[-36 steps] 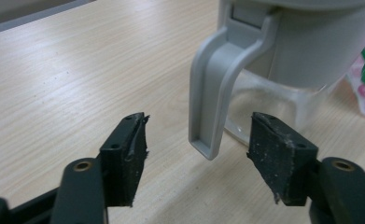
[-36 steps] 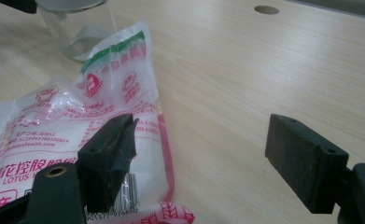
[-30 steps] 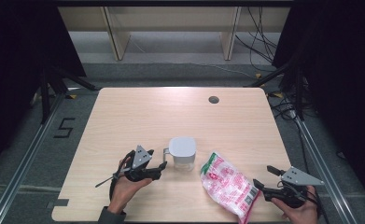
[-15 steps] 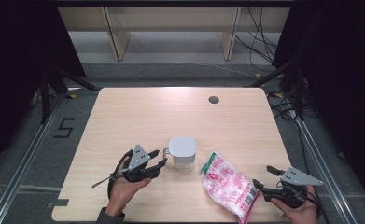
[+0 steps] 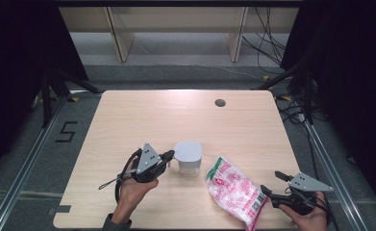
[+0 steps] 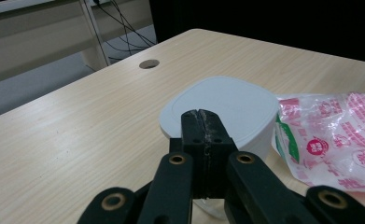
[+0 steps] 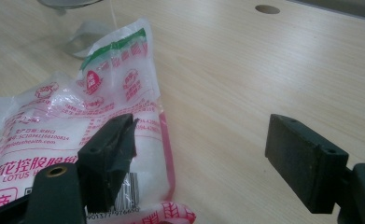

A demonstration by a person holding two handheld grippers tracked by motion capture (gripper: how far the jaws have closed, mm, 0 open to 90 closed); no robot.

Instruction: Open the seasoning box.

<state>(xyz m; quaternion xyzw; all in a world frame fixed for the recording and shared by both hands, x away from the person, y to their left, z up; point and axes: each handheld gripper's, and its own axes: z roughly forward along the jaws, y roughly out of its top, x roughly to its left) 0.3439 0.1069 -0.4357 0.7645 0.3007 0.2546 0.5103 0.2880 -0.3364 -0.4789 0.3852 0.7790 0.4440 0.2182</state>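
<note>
1. White-lidded clear container [image 5: 188,153]: stands upright near the middle of the bench [image 5: 176,115], toward the near edge. Lid on.
2. Left tool [image 5: 169,155]: your jaws have just been closing and now stand fully together, tips just at the container's left side, by the lid rim. A second ago they stood apart. Nothing shows between the tips in the left gripper view; a clear strip low under the jaws may be a handle, but you cannot tell if it is pinched. Judgement: either a grip on a thin handle has been taken, or the jaws closed on nothing. Check before lifting.
3. Pink-printed bag [image 5: 233,187]: lies flat just to the right of the container, its far corner close to the container, its near end at the bench edge.
4. Right tool [image 5: 271,183]: jaws wide, holding nothing. It sits at the bag's near right end, unmoved over the last second, and one jaw overlaps the bag's edge in the right gripper view.
5. Cable hole [image 5: 219,102]: far right part of the bench, well apart from the work.
6. Obstructions: the bag sits close on the container's right; moving the container that way would likely catch it.
</note>
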